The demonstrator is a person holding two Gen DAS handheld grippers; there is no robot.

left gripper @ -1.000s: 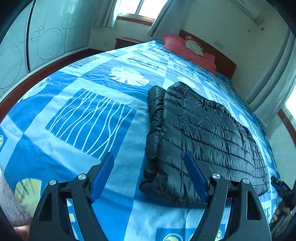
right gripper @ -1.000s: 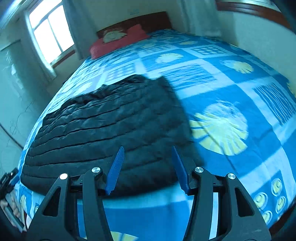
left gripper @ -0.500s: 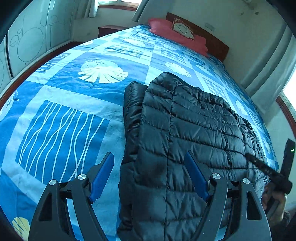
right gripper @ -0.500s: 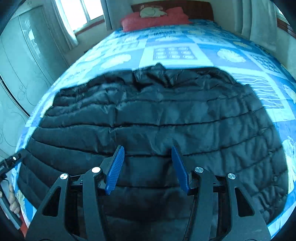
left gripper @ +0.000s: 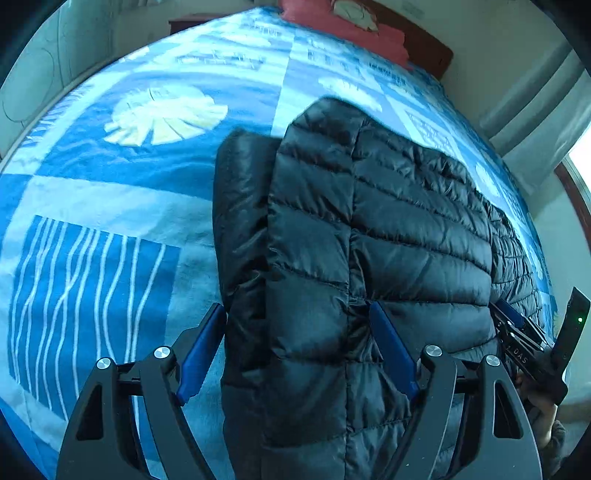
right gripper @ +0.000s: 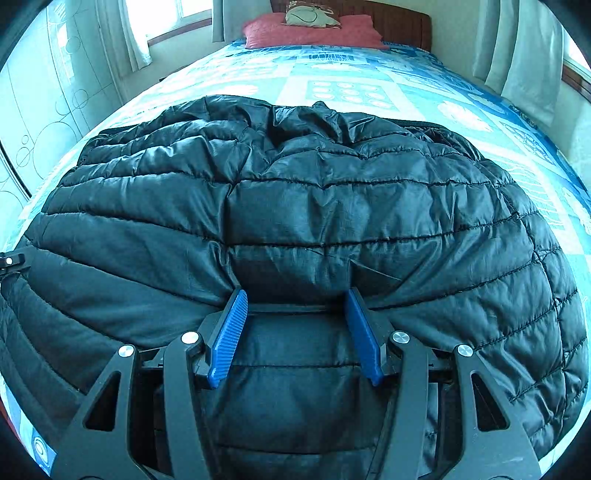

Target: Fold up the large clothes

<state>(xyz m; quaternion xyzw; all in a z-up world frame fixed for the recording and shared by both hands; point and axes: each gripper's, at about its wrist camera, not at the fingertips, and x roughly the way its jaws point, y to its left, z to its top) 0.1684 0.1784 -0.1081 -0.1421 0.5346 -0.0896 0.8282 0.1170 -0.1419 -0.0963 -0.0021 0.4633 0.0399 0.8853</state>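
A black quilted puffer jacket point(left gripper: 388, 221) lies folded on the blue patterned bed point(left gripper: 110, 192). My left gripper point(left gripper: 295, 308) hangs over the jacket's left folded end. Its jaws are opening and straddle the thick edge, and the blue pads point(left gripper: 201, 350) do not press on it. In the right wrist view the jacket point(right gripper: 314, 184) fills the frame. My right gripper point(right gripper: 295, 291) is open at the near hem, its fingertips point(right gripper: 238, 299) pushed against the fabric, which bulges between them. The right gripper point(left gripper: 517, 332) also shows at the left view's right edge.
Red pillows point(right gripper: 314, 27) and a wooden headboard point(right gripper: 399, 22) stand at the bed's far end. Curtains point(right gripper: 517, 44) hang on the right, and a patterned wardrobe door point(right gripper: 44, 122) is on the left. A hand point(left gripper: 543, 417) holds the right gripper's handle.
Both grippers have come down and in onto the jacket. The left went from the bare bedspread to over the jacket's left end. The right went from its right edge to its middle hem.
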